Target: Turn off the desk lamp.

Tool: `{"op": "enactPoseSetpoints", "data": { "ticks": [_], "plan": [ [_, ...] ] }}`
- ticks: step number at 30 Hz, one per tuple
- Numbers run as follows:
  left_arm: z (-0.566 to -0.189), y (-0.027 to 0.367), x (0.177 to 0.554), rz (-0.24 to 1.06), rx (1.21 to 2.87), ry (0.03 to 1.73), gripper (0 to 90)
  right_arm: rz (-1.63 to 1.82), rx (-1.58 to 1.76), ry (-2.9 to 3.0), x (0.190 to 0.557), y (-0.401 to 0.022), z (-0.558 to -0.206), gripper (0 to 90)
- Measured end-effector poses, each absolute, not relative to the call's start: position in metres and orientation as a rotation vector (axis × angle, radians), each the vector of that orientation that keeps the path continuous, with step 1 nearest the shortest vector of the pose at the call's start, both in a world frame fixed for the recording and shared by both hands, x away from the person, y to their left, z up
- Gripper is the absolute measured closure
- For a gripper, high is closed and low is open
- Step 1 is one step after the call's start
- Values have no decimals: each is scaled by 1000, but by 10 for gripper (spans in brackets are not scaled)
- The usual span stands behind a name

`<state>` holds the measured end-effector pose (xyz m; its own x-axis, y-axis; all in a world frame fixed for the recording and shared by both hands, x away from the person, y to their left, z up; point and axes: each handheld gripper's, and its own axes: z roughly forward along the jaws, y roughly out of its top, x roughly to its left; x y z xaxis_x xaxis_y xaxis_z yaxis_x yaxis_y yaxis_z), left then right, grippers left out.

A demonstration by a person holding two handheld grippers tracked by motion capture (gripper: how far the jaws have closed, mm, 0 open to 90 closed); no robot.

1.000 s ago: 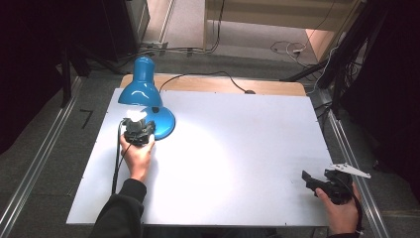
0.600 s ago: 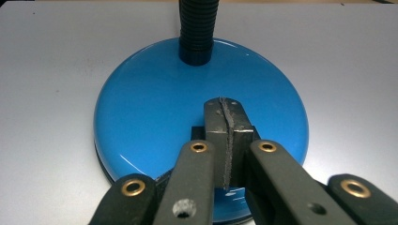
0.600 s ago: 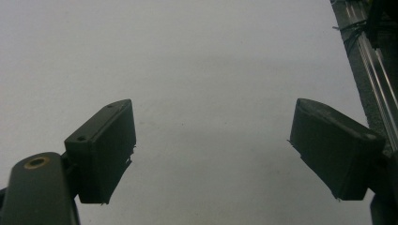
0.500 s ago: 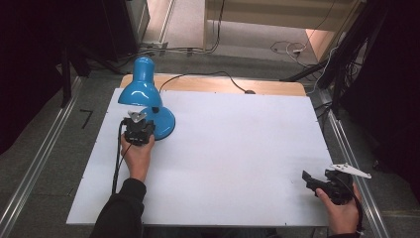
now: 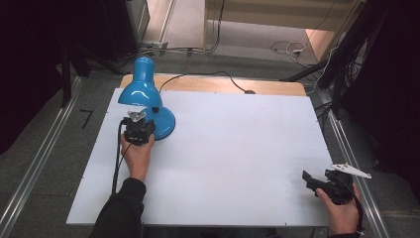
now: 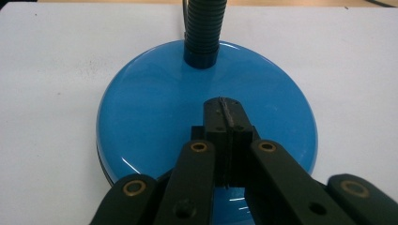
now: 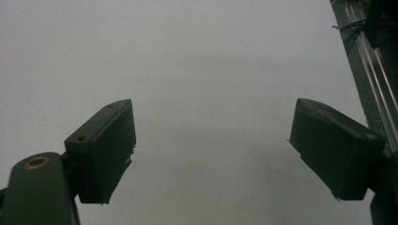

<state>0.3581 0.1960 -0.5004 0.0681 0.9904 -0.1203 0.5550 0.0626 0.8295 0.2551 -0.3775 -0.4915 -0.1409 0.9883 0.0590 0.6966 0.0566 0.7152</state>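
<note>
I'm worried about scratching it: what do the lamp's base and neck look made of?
The lamp base looks like painted metal with a glossy blue finish, though moulded plastic is possible: it carries sharp light reflections. The neck looks like a black ribbed flexible tube, metal or plastic, judging by its stacked rings.

You're at a white tabletop (image 5: 237, 148) with a strip of bare wood (image 5: 218, 85) along its far edge, sitting on grey carpet (image 5: 47, 148). Metal rails (image 5: 34, 171) run along the floor on both sides, dark curtains (image 5: 386, 74) hang left and right, and loose cables (image 5: 287, 48) lie on the floor past the far edge near a pale wooden unit (image 5: 277, 12). Room's dim; the brightest patch is a warm one on the far floor (image 5: 321, 37).
</note>
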Motion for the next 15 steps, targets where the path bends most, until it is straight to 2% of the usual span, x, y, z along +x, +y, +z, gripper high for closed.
{"op": "enactPoseSetpoints", "data": {
  "ticks": [15],
  "plan": [
    [-496, 205, 356, 701, 1550, 1590, 900, 856, 1686, 1895, 255, -378, -493, 131]
  ]
}}
